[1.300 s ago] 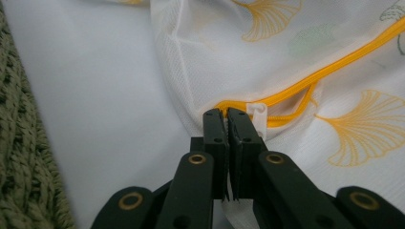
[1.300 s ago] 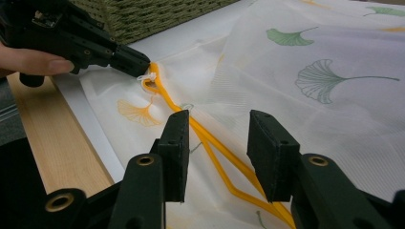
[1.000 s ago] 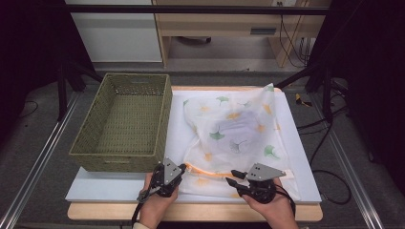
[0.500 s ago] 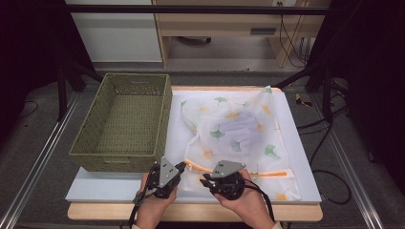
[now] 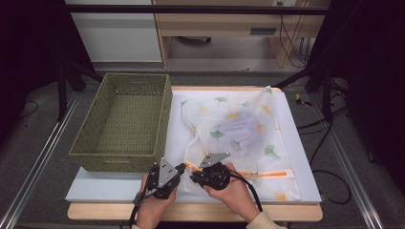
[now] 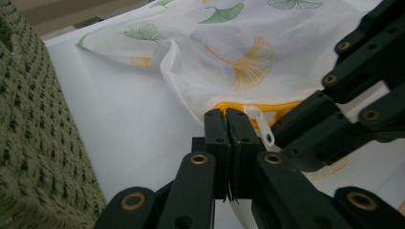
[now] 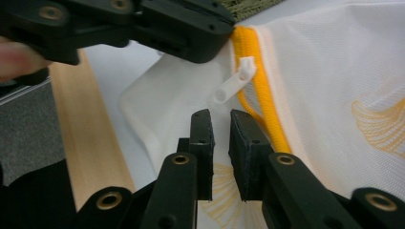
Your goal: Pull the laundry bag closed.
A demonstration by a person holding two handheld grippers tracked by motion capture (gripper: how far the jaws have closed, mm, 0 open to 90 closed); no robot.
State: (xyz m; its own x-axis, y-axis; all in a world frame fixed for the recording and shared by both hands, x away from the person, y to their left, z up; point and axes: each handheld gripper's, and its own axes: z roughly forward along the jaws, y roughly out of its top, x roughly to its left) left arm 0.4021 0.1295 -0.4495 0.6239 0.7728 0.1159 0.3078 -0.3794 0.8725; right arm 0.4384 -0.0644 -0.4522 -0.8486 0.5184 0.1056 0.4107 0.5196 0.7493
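Mesh bag: white laundry bag (image 5: 239, 138) with leaf print lies flat on the white surface (image 5: 296, 143), right of the green basket (image 5: 122, 124); orange zipper (image 5: 258, 172) runs along its near edge.
Zipper pull: white tab (image 7: 234, 80) sits at the zipper's left end, right by the corner the left tool holds.
Left hand-held gripper (image 6: 228, 125): jaws pressed together, pinching the bag's corner fabric just beside the zipper end.
Right hand-held gripper (image 7: 220, 125): jaws have just been closing, a narrow gap left, nothing between them; pull tab lies just ahead of the tips.
Risk 1: tab lies flat on the mesh, so the jaws may close on fabric instead, or on both, and jam the slider.
Risk 2: the 2 grippers are nearly touching; a sideways nudge could knock the left grip loose.
Pose: both hands low at the near edge, left hand (image 5: 155, 205) angled up-right, right hand (image 5: 236, 191) angled left toward it.
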